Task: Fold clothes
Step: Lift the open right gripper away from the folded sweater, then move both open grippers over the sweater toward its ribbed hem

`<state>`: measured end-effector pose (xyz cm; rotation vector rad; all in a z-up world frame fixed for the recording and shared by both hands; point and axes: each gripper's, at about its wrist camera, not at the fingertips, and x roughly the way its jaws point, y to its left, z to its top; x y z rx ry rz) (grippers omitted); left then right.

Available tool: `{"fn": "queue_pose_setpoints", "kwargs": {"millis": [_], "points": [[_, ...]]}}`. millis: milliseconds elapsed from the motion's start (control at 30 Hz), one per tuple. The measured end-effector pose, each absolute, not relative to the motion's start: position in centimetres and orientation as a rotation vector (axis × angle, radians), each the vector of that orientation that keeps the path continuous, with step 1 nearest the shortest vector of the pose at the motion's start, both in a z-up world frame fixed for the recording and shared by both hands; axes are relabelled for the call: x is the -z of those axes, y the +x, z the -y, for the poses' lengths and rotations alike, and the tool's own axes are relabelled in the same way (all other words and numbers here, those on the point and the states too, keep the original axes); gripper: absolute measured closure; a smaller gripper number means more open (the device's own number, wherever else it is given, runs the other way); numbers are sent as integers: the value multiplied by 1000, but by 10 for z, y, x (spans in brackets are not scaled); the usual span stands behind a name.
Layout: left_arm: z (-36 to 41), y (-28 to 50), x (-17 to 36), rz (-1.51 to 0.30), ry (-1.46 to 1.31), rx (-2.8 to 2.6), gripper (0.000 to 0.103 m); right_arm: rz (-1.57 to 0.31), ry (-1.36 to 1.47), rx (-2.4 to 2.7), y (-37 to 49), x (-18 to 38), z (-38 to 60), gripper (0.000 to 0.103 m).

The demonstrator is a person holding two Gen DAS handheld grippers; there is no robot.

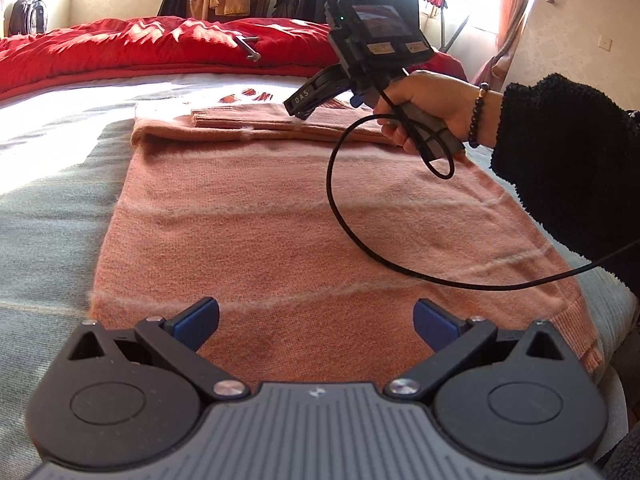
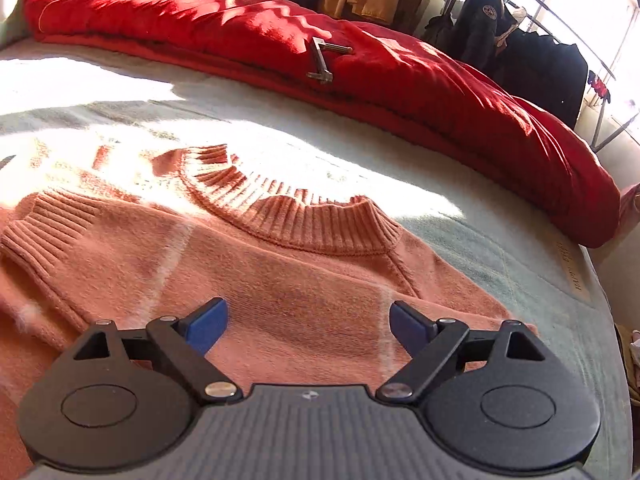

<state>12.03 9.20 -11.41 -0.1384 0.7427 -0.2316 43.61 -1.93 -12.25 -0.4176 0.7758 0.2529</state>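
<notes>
Where sun hits grey bed [image 2: 500, 256], red duvet [image 2: 400, 80] behind, clothes rack [image 2: 560, 8] by window.

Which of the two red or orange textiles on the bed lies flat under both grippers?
The orange sweater, spread flat in front; the red quilt lies bunched along the far edge.

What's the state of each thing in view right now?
sweater: flat on the bed, sleeves folded in across the top
left tool: open, nothing between its fingers
right tool: open, nothing held, over the sweater's collar end
red duvet: bunched along the far edge of the bed
</notes>
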Motion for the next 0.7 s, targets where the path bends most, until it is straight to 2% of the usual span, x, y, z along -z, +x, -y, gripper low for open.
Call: {"fn": "queue_pose_setpoints", "kwargs": {"millis": [133,300,433,700], "points": [[-94,111,109,-740,-117,213,1,-830,-353,-448,422,117,-7,12],[-95,102,106,-743,-86,213,1,-856,-284,-549,389,94,15,12],[-102,101,102,-751,-75,228,1,-814,-294,-531,348,80,66,2],[-127,151,65,-704,-77,266,1,-820,-304,-449,258,118,151,0]]}}
